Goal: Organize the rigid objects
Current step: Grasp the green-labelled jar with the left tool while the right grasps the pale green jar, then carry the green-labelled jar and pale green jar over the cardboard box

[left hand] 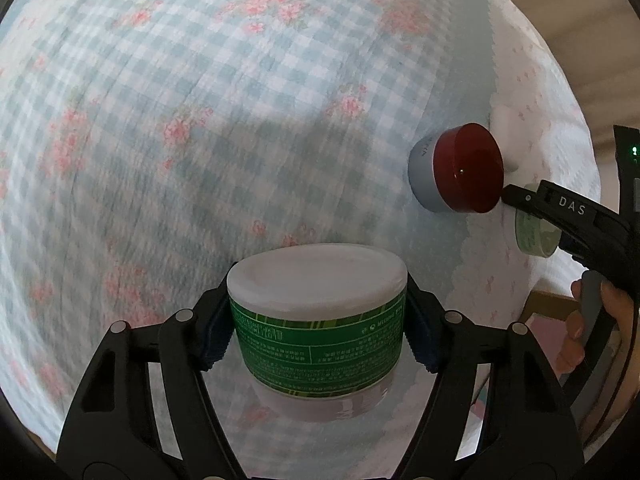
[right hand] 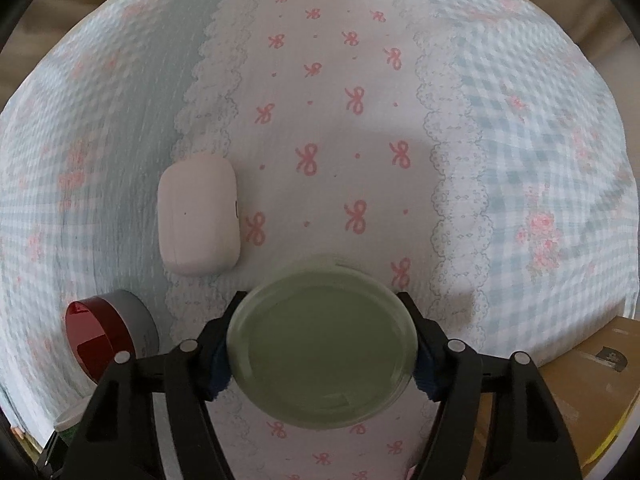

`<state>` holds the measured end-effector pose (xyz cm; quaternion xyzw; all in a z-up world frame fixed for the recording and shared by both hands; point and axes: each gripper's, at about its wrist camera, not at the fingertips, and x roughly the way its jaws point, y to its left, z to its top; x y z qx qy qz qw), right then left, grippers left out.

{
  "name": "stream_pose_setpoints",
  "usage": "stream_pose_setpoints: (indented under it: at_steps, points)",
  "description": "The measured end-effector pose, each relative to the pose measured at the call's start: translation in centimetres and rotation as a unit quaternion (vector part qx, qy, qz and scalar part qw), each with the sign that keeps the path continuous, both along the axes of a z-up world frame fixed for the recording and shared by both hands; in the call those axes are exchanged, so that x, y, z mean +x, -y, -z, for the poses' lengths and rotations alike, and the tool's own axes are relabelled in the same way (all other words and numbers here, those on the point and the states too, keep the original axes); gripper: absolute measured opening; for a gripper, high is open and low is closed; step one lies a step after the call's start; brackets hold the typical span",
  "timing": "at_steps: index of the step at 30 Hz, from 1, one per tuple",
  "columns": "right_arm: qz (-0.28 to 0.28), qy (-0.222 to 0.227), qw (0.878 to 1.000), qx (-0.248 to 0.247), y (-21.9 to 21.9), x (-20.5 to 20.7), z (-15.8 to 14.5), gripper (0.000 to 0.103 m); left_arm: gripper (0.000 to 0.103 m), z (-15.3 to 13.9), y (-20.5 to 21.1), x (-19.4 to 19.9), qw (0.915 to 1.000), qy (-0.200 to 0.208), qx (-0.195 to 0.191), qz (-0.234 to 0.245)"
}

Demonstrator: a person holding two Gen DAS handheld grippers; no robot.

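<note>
A squat jar with a green label and a white lid point(left hand: 316, 336) stands on the patterned bedspread point(left hand: 200, 120). My left gripper point(left hand: 318, 342) is shut on its sides, with both blue pads against the label. A pale green round jar point(right hand: 322, 344), seen from above, sits between the pads of my right gripper point(right hand: 322, 370), which press on its rim. The same pale green jar point(left hand: 534, 236) shows at the right edge of the left wrist view, under the right gripper's black finger point(left hand: 520, 200). A grey jar with a dark red lid point(left hand: 456, 168) point(right hand: 108, 332) stands between the two grippers.
A white earbud case point(right hand: 198, 216) lies on the cloth beyond the red-lidded jar. A cardboard box point(right hand: 560, 392) sits off the bedspread's edge at lower right. A person's hand point(left hand: 576, 328) grips the right tool's handle. The cloth's bow-print strip point(right hand: 328, 120) stretches ahead.
</note>
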<state>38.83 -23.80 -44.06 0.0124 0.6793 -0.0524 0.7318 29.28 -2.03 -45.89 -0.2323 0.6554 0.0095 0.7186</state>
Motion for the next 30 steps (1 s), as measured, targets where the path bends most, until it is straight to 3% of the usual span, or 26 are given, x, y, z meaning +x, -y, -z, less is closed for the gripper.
stream_pose_setpoints:
  at_steps: [7, 14, 21, 30]
  points:
    - [0.013, 0.015, 1.0, 0.011, -0.7, -1.3, -2.0, 0.067, 0.068, -1.4, -2.3, -2.1, 0.9998, 0.014, -0.013, -0.002]
    - [0.004, 0.042, 0.999, 0.022, -1.3, -4.2, -6.8, 0.066, 0.068, -4.6, -4.5, -3.9, 0.9987, 0.047, -0.019, 0.007]
    - [-0.005, 0.073, 0.997, 0.037, -3.1, -9.0, -13.4, 0.066, 0.068, -11.4, -5.7, -6.3, 0.9929, 0.111, -0.017, 0.04]
    - [0.007, 0.097, 0.992, 0.076, -4.4, -16.2, -20.6, 0.066, 0.068, -21.0, -3.4, -9.1, 0.9803, 0.172, -0.018, 0.096]
